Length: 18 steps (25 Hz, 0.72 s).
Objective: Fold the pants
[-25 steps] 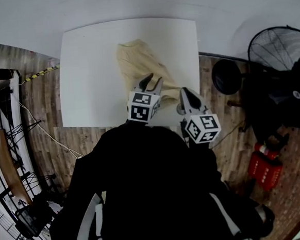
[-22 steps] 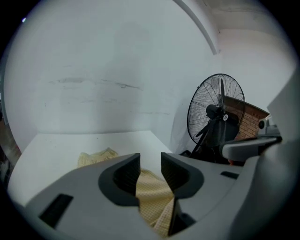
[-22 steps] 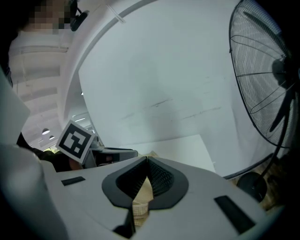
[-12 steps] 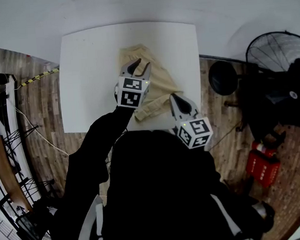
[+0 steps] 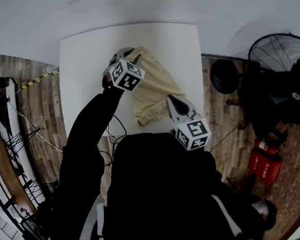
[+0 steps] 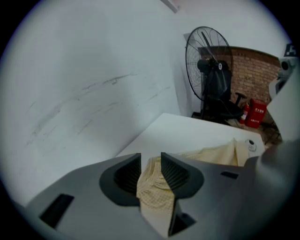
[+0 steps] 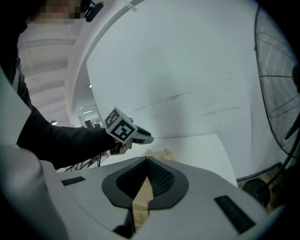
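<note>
Beige pants (image 5: 152, 88) lie bunched on the white table (image 5: 85, 80), running from the far middle toward the near right edge. My left gripper (image 5: 125, 55) is stretched out over the far end of the pants and is shut on a fold of the beige cloth (image 6: 154, 185). My right gripper (image 5: 173, 102) sits at the near end by the table's front edge, its jaws closed on a thin strip of the same cloth (image 7: 142, 197). In the right gripper view the left gripper (image 7: 140, 136) shows ahead above the pants (image 7: 158, 153).
A black standing fan (image 5: 284, 54) and a dark round stool (image 5: 225, 77) stand right of the table on the wood floor. A red container (image 5: 266, 165) lies further right. Cables (image 5: 37, 128) trail on the floor at the left. A white wall is behind the table.
My left gripper has travelled away from me toward the table's far side, carrying cloth with it. The pants have been drawn out longer. My right gripper has stayed near the front edge.
</note>
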Each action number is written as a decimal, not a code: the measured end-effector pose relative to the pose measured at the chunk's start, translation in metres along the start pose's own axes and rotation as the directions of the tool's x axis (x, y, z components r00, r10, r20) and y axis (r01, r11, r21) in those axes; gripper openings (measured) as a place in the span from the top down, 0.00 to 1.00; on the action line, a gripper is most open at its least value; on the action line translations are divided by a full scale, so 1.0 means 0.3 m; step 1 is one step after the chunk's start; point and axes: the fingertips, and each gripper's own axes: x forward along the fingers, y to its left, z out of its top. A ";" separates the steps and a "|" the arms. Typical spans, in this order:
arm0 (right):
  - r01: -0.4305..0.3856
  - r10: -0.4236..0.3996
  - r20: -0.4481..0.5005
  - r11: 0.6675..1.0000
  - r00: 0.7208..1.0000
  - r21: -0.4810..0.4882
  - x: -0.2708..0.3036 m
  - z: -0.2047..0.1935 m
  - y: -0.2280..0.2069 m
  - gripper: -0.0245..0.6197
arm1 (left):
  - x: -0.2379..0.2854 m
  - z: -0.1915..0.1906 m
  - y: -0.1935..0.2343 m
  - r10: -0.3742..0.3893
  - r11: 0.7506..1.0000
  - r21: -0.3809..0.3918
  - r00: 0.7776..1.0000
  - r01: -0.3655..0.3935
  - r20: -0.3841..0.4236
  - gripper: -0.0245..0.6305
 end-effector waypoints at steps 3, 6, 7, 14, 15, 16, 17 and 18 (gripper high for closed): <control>0.010 -0.009 -0.012 1.000 1.000 0.008 0.022 0.004 -0.005 0.95 | 0.084 -0.043 0.007 -0.040 0.991 0.125 0.997 0.048 -0.071 0.77; 0.019 -0.018 -0.016 1.000 1.000 0.016 0.039 0.007 -0.009 0.95 | 0.159 -0.096 0.005 -0.094 0.977 0.181 0.988 0.116 -0.125 0.77; 0.024 -0.023 -0.020 1.000 1.000 0.019 0.044 0.009 -0.013 0.95 | 0.182 -0.112 0.009 -0.111 0.974 0.179 0.984 0.136 -0.142 0.77; 0.068 -0.066 -0.043 0.997 0.997 0.045 0.082 0.004 -0.067 0.95 | 0.308 -0.199 0.043 -0.204 0.953 0.171 0.948 0.250 -0.245 0.77; 0.074 -0.071 -0.045 0.996 0.996 0.050 0.088 0.002 -0.072 0.95 | 0.322 -0.211 0.041 -0.220 0.947 0.173 0.940 0.269 -0.260 0.77; 0.079 -0.076 -0.048 0.995 0.996 0.053 0.093 0.001 -0.076 0.95 | 0.335 -0.222 0.040 -0.232 0.941 0.179 0.933 0.287 -0.276 0.77; 0.083 -0.080 -0.050 0.995 0.995 0.056 0.096 -0.001 -0.079 0.95 | 0.347 -0.233 0.038 -0.245 0.934 0.184 0.924 0.306 -0.293 0.77; 0.087 -0.084 -0.053 0.995 0.995 0.058 0.098 -0.002 -0.082 0.95 | 0.357 -0.244 0.034 -0.261 0.927 0.185 0.914 0.327 -0.312 0.77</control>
